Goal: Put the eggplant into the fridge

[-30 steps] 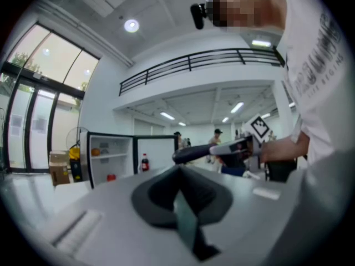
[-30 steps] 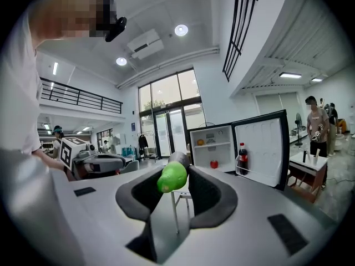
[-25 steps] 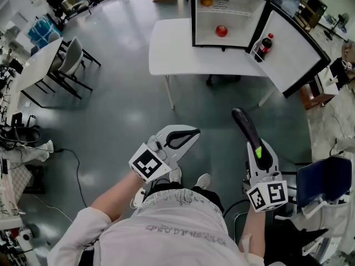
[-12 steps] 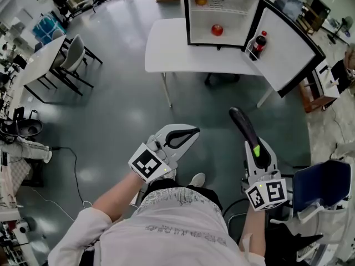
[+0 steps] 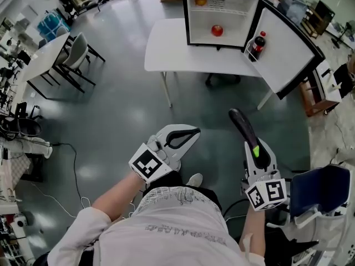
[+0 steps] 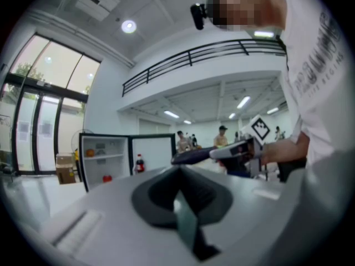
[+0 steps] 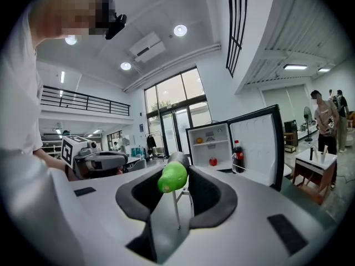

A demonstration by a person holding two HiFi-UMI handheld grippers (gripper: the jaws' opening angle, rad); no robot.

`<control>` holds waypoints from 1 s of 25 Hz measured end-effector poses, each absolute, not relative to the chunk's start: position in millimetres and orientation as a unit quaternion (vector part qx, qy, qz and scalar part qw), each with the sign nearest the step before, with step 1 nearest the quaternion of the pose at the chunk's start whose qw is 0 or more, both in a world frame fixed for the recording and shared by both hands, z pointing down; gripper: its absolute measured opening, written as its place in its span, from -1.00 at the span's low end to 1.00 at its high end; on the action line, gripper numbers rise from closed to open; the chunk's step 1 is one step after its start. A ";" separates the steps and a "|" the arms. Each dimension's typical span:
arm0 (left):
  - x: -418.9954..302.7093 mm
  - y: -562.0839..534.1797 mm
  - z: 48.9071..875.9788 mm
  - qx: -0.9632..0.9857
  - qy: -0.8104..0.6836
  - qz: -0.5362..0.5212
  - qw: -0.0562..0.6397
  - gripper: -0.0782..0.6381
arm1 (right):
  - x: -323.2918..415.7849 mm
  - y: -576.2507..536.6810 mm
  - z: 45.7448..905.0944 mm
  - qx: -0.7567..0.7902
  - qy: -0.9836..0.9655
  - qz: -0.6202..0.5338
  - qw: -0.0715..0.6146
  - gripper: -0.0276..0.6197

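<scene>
A dark purple eggplant (image 5: 243, 125) with a green stem end (image 7: 172, 177) sticks forward out of my right gripper (image 5: 255, 150), which is shut on it. It also shows in the left gripper view, where the eggplant (image 6: 192, 155) is held level. My left gripper (image 5: 191, 132) is shut with nothing in it, to the left of the right one. Ahead, a small black fridge (image 5: 233, 20) stands open on a white table (image 5: 172, 49), its door (image 5: 288, 43) swung to the right. Both grippers are over the grey floor, well short of the table.
Inside the fridge are a red fruit (image 5: 217, 30) and an orange (image 5: 201, 0); a cola bottle (image 5: 256, 46) stands in the door shelf. Chairs and a table (image 5: 72, 54) are at the left, a blue chair (image 5: 321, 187) at my right. People (image 7: 323, 118) stand further off.
The table and fridge have shifted slightly left in the head view as I move across the floor. Both grippers keep their pose, and the eggplant is still held.
</scene>
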State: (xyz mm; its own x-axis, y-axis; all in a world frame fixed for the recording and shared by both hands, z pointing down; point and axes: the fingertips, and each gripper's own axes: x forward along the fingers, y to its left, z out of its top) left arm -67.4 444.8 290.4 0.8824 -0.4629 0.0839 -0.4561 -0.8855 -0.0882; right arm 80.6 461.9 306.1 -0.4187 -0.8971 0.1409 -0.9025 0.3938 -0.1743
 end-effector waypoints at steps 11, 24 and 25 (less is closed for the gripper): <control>-57.5 410.5 295.4 -0.967 0.246 -0.050 0.036 -0.76 | 91.0 428.7 310.6 0.533 -0.839 0.109 0.011 -0.55; -58.2 322.1 318.6 -0.967 0.250 -0.047 0.009 -0.76 | 96.5 342.7 331.6 0.540 -0.833 0.118 0.021 -0.55; -60.4 314.0 320.0 -0.967 0.250 -0.049 0.007 -0.76 | 94.4 334.1 332.2 0.540 -0.833 0.119 0.020 -0.55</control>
